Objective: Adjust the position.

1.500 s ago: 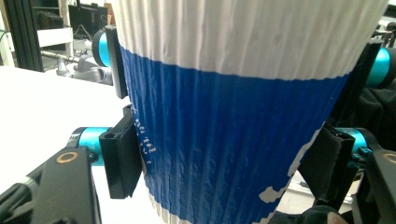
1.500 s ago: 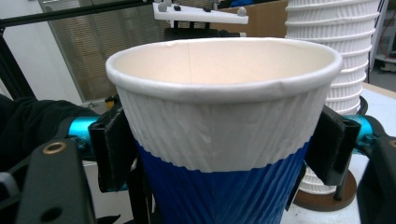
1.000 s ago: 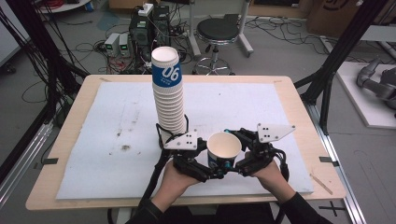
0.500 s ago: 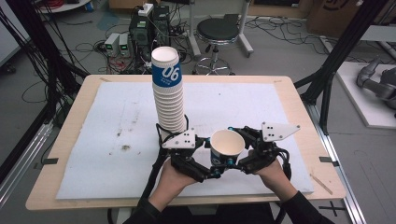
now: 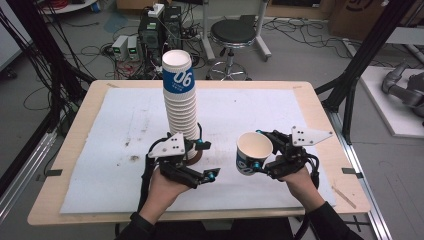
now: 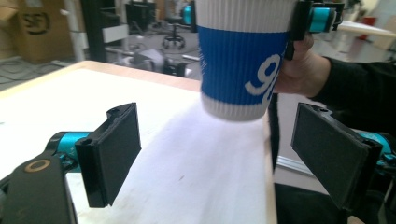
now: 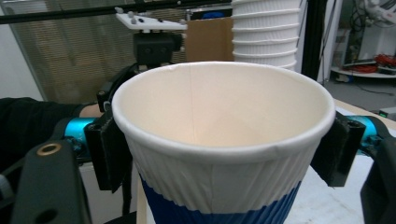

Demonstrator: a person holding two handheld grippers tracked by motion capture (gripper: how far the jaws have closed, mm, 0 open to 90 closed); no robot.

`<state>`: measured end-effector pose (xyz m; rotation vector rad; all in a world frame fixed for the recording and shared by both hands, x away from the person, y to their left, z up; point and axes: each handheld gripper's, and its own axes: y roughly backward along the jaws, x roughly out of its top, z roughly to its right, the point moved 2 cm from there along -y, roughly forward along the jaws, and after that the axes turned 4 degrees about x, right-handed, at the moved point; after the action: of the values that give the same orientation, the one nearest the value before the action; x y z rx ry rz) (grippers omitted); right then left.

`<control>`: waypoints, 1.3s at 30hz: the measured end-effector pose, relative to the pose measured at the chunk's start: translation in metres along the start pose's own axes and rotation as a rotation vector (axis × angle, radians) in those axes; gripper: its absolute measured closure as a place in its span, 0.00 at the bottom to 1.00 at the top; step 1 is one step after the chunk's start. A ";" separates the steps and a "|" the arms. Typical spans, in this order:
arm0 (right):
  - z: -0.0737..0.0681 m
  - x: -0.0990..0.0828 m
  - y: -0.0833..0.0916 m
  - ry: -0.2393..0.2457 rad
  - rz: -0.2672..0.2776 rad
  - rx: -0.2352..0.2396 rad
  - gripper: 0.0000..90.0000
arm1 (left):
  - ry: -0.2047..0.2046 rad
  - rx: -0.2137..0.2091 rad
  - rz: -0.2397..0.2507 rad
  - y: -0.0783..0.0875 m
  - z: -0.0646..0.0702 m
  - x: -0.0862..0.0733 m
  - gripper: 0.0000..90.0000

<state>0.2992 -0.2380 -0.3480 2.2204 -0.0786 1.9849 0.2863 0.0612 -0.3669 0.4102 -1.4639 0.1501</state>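
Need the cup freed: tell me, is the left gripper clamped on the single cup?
No, the left gripper stands open and empty; the right gripper holds the cup.

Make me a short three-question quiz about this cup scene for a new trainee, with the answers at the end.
1. True or false: the right gripper grips a single paper cup.
2. Which gripper has nothing between its jaws? A) left gripper B) right gripper
3. Fill in: the cup stack stands on the ____, upright.

Key:
1. True; in the right gripper view both pads press the cup's wall.
2. A; its jaws have just been opening, and the left gripper view shows bare table between them.
3. Table.
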 end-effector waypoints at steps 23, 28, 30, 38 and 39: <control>0.006 -0.002 0.019 0.005 -0.010 -0.078 0.23 | -0.020 0.094 0.018 0.033 -0.005 -0.005 0.17; 0.007 -0.002 0.021 0.001 -0.012 -0.084 0.23 | -0.021 0.095 0.014 0.030 -0.005 -0.007 0.17; 0.007 -0.003 0.022 0.004 -0.011 -0.084 0.23 | -0.020 0.094 0.016 0.028 -0.004 -0.007 0.17; 0.005 -0.003 0.021 0.005 -0.016 -0.081 0.23 | -0.030 0.082 0.003 0.023 -0.001 -0.008 0.17; 0.005 -0.003 0.021 0.008 -0.017 -0.081 0.23 | -0.031 0.081 0.002 0.023 -0.001 -0.009 0.17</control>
<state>0.3008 -0.2598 -0.3495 2.1564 -0.1361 1.9455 0.2787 0.0839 -0.3714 0.4788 -1.4917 0.2059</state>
